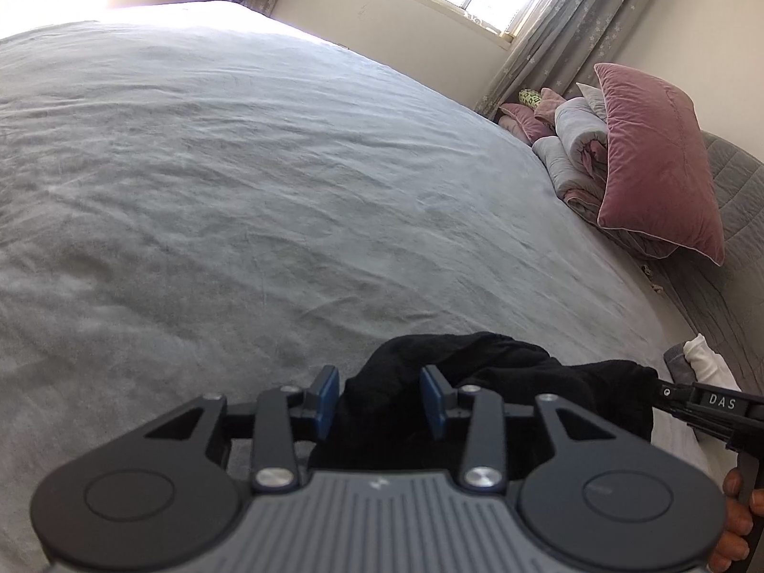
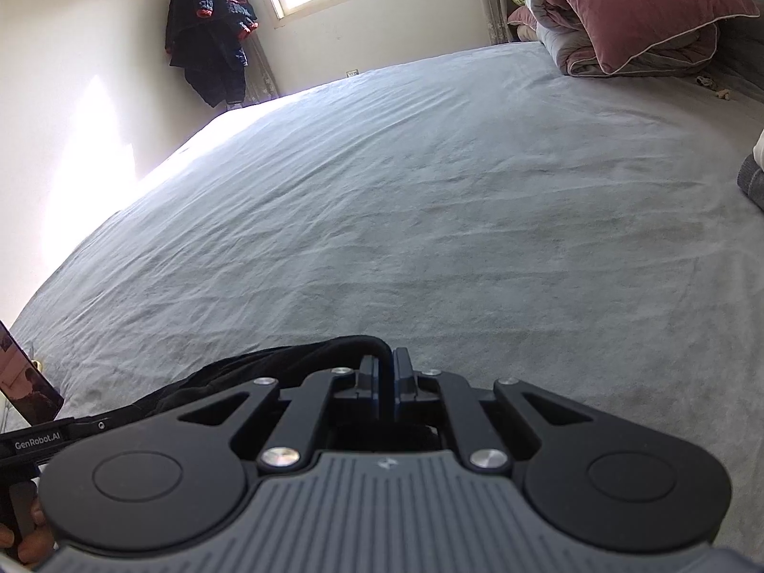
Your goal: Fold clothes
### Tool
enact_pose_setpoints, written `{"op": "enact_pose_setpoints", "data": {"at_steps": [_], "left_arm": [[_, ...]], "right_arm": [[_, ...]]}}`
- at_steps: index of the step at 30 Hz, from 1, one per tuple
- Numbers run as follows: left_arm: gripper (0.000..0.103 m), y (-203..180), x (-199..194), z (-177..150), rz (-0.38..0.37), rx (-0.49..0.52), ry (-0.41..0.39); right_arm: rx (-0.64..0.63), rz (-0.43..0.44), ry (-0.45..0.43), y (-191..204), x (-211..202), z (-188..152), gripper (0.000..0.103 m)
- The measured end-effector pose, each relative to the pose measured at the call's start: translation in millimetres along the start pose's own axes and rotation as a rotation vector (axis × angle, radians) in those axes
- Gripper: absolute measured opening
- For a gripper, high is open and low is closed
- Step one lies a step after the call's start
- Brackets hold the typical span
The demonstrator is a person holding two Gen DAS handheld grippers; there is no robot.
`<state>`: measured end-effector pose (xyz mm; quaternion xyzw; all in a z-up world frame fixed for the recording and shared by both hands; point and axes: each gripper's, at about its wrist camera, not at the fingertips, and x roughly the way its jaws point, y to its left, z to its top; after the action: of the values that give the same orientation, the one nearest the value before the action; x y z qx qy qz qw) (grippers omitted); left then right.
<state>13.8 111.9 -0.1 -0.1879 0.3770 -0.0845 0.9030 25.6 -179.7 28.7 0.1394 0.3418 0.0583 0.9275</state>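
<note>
One wide bed under a wrinkled grey cotton sheet (image 2: pixel 429 181) fills both views; at its head stand one folded grey-and-pink quilt (image 1: pixel 580 162) and a large dusty-pink velvet pillow (image 1: pixel 654 153), with a smaller pink cushion (image 1: pixel 520 117) behind them; one dark padded jacket (image 2: pixel 210 43) hangs in the corner by the window. The single black soft garment (image 1: pixel 477 382) lies bunched at the near edge of the bed, its long axis stretched sideways between the two tools, one end towards each. The left gripper (image 1: pixel 380 398) has its blue pads spread, black cloth lying loosely between them, not pressed; its side reads "GenRobot.AI". The right gripper (image 2: pixel 387 382) has its fingers pressed together, pinching a corded edge of the garment; its side reads "DAS".
</note>
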Motion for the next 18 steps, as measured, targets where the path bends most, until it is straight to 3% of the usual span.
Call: {"op": "enact_pose_setpoints", "data": {"at_steps": [4, 8, 10, 18], "left_arm": [[0.037, -1.2, 14.1, -3.8, 0.057, -0.005, 0.082], [0.012, -3.0, 13.2, -5.6, 0.031, -0.023, 0.116], [0.009, -7.2, 6.4, -6.3, 0.016, -0.010, 0.109], [0.005, -25.5, -36.8, -21.4, -0.173, 0.098, 0.142]], "right_arm": [[0.005, 0.004, 0.006, -0.3, 0.0, -0.3, 0.008], [0.000, 0.005, -0.009, 1.0, -3.9, 0.9, 0.008], [-0.001, 0.003, -0.025, 0.8, -7.7, 3.0, 0.008], [0.011, -0.014, -0.081, -9.6, -22.1, 12.9, 0.007]]}}
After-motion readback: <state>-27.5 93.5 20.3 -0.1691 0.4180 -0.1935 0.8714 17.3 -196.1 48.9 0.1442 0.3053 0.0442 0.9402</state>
